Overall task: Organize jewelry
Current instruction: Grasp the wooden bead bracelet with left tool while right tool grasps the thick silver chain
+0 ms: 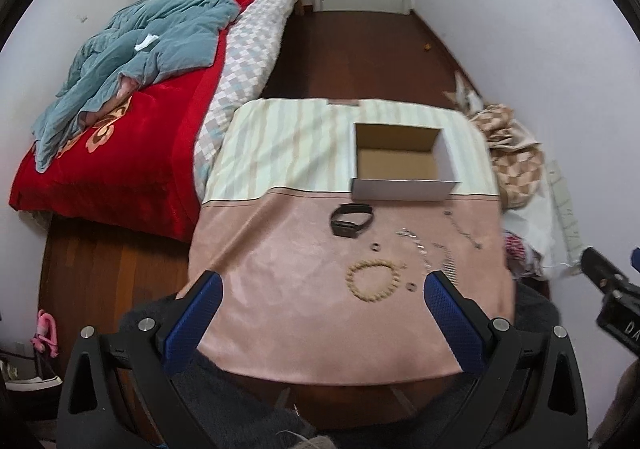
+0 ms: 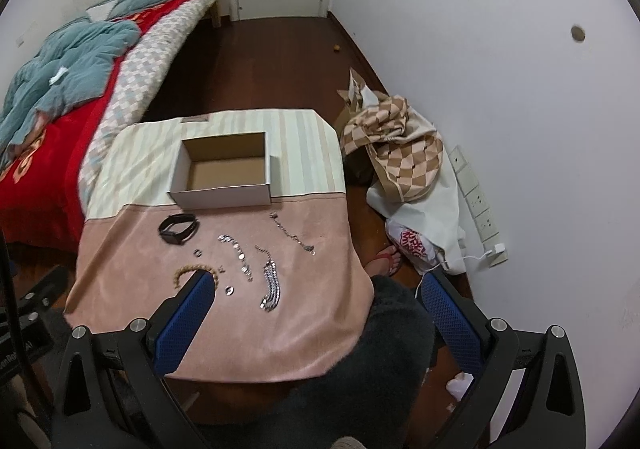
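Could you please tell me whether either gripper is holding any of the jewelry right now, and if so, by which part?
Nothing is held. The left gripper and right gripper are both open and empty above the table.

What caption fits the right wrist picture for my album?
Open claw above a cloth-covered table with an empty cardboard box, black watch and silver chains.

**Jewelry laid out before an open box**

On the cloth-covered worktop (image 2: 120,281) an open cardboard box (image 2: 224,173) stands behind a black watch (image 2: 178,230), silver chains (image 2: 269,285), rings (image 2: 229,291) and a beaded bracelet (image 2: 188,271). The right gripper (image 2: 316,285) hovers above, fingers (image 2: 188,313) spread wide.
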The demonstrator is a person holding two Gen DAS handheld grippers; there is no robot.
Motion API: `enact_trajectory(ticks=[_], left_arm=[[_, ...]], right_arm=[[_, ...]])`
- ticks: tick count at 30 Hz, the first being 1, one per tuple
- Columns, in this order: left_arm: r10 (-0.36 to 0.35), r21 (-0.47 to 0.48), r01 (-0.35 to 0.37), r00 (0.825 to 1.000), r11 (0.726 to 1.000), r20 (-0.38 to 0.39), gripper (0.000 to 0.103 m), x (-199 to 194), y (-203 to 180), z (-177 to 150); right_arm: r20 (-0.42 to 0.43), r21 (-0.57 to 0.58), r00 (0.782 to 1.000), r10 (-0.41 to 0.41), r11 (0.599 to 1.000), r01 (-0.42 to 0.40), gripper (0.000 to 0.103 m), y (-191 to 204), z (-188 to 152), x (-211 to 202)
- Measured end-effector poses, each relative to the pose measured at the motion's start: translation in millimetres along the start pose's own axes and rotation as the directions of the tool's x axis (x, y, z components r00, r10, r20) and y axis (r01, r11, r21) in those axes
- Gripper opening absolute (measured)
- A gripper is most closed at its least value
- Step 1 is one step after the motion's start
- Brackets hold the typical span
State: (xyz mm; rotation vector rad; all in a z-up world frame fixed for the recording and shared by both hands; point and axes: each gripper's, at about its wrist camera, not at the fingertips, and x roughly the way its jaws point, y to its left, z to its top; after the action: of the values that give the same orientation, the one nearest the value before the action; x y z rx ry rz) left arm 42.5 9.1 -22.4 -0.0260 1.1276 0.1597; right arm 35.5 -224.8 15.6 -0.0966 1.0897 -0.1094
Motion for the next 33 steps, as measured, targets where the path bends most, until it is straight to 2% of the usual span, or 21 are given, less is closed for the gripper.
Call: enact_trajectory(ticks=[5, 7, 9, 12, 13, 16, 21, 26, 28, 30, 31, 33], left_arm=[[0.092, 0.023, -0.091, 0.995, 0.996, -0.047, 0.103, 68.7, 3.6, -3.7], [0.110, 0.030, -0.108, 0.991, 0.994, -0.082, 0.103, 93.0, 6.4, -6.8], [0.128, 0.041, -0.124, 0.985, 0.991, -0.119, 0.103, 121.0, 5.0, -9.2], [0.132, 0.046, -0.125, 0.975, 0.991, -0.181, 0.103, 155.1, 5.0, -15.8], [0.129, 0.045, -0.122, 0.973, 0.991, -0.193, 0.103, 162.6, 5.7, -17.7], [0.118, 0.044, -0.111, 0.963, 0.993, -0.244, 0.103, 188.7, 5.4, -25.1], [0.061, 0.037, -0.052, 0.940, 0.998, -0.335, 0.103, 218.5, -0.2, -36.9], [0.014, 0.045, 0.003, 0.929, 0.999, -0.371, 0.101, 237.7, -11.1, -47.1], [-0.006, 0.048, 0.026, 0.928, 0.998, -0.372, 0.089, 239.9, -14.0, -48.8], [-0.020, 0.060, 0.045, 0.930, 0.997, -0.367, 0.068, 240.3, -19.2, -51.1], [-0.028, 0.064, 0.055, 0.931, 0.996, -0.364, 0.063, 240.3, -21.4, -52.5], [-0.038, 0.081, 0.071, 0.934, 0.994, -0.354, 0.031, 241.0, -27.0, -56.1]], right_arm=[[-0.102, -0.008, 0.995, -0.021, 1.000, 0.020, 0.103, 10.6, -1.5, 87.6], [-0.164, -0.012, 0.986, -0.009, 1.000, 0.007, 0.097, 17.8, -8.6, 127.8], [-0.234, -0.004, 0.972, 0.022, 1.000, -0.024, 0.083, 23.3, -17.5, 166.8], [-0.333, 0.027, 0.940, 0.078, 0.997, -0.073, 0.066, 32.2, -35.8, 220.5], [-0.353, 0.028, 0.932, 0.077, 0.997, -0.072, 0.063, 34.8, -40.9, 235.1], [-0.393, 0.036, 0.915, 0.085, 0.996, -0.077, 0.057, 43.1, -54.9, 261.5], [-0.425, 0.025, 0.900, 0.097, 0.995, -0.096, 0.046, 50.9, -67.3, 277.4], [-0.414, 0.016, 0.905, 0.096, 0.995, -0.098, 0.045, 50.6, -71.0, 279.9], [-0.412, 0.013, 0.906, 0.095, 0.995, -0.098, 0.045, 50.8, -71.2, 279.1], [-0.410, 0.011, 0.907, 0.095, 0.995, -0.099, 0.045, 49.9, -71.5, 279.5], [-0.410, 0.007, 0.907, 0.093, 0.995, -0.099, 0.045, 49.2, -71.1, 279.7], [-0.408, 0.008, 0.908, 0.094, 0.995, -0.100, 0.045, 51.9, -71.6, 277.2]])
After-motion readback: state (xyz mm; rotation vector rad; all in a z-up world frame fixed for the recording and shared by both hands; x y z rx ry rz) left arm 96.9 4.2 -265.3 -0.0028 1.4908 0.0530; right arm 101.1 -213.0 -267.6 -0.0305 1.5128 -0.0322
